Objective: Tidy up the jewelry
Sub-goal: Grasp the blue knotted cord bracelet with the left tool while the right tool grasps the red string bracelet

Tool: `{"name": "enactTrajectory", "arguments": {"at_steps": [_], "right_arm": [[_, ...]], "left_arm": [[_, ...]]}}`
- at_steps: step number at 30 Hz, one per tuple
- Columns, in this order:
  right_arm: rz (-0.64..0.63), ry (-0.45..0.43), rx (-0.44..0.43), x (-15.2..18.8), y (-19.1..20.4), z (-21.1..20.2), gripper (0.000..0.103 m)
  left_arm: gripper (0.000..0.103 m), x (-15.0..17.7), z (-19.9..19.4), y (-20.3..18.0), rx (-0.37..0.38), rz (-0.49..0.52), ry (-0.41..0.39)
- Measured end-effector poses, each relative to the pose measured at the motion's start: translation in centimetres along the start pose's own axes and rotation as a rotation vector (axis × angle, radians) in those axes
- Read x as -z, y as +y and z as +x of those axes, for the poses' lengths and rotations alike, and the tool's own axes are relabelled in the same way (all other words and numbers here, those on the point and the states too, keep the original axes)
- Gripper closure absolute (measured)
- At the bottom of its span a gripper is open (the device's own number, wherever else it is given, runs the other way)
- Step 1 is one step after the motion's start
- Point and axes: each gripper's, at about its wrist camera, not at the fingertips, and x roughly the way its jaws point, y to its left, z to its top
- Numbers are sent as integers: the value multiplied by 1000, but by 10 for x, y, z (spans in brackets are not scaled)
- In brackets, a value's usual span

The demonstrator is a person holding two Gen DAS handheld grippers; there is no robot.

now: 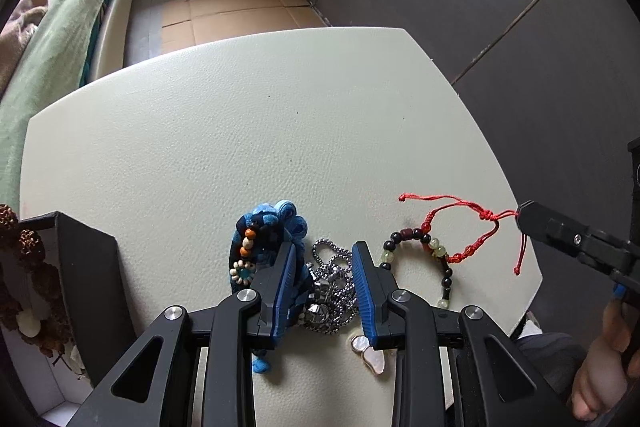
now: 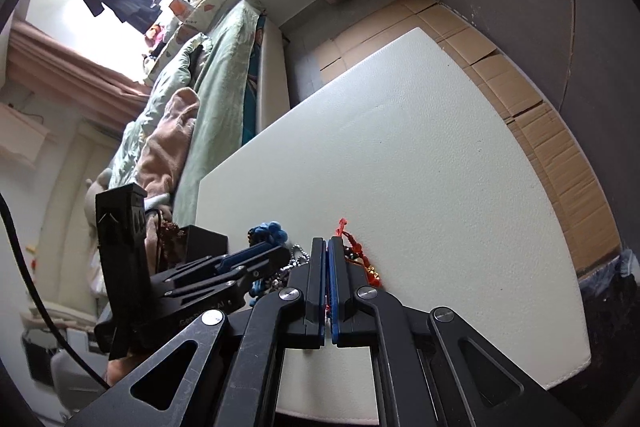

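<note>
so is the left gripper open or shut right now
Open: the left gripper has its blue fingers spread apart, with the silver chain lying between them on the table.

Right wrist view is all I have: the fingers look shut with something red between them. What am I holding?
Observer: The right gripper pinches the knotted end of a red cord bracelet. Its loop lies flat on the table.
Operator: Anything tangled with it?
Observer: The loop overlaps a dark and green beaded bracelet. I cannot tell whether they are joined.
Operator: And the left gripper?
Observer: The left gripper is open, with its fingers on either side of a silver ball chain.
</note>
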Motion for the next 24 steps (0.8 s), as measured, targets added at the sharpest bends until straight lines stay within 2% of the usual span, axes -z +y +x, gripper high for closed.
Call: {"name": "enactTrajectory", "arguments": {"at_steps": [6,10,12,14,15,19,21,23,24], "right_arm": [[18,2,8,-3,-2,4,100],[26,-21,-30,-4,-1,-1,100],[18,-43,-58,-6,3,-6,100],[5,-66,-76,-6,9,-10,100],[-3,-72,-81,-6,11,-11,100],[-18,-63,-80,-6,18,-6,100],[-16,-52,-76,-6,18,-2,100],[-21,-51,-63,-6,19,0,100],[-22,-52,-58,-6,19,0,100]], "left_arm": [[72,2,7,11,-19,-46,41],[71,-1,8,11,-19,-43,34],[67,-1,9,9,-25,-28,36],[52,0,10,5,-7,-9,45],[48,0,11,2,0,5,52],[47,0,12,2,11,-11,44],[53,-2,12,5,5,-11,42],[75,-2,11,7,-43,-3,32],[80,-3,11,10,-33,-14,28]]}}
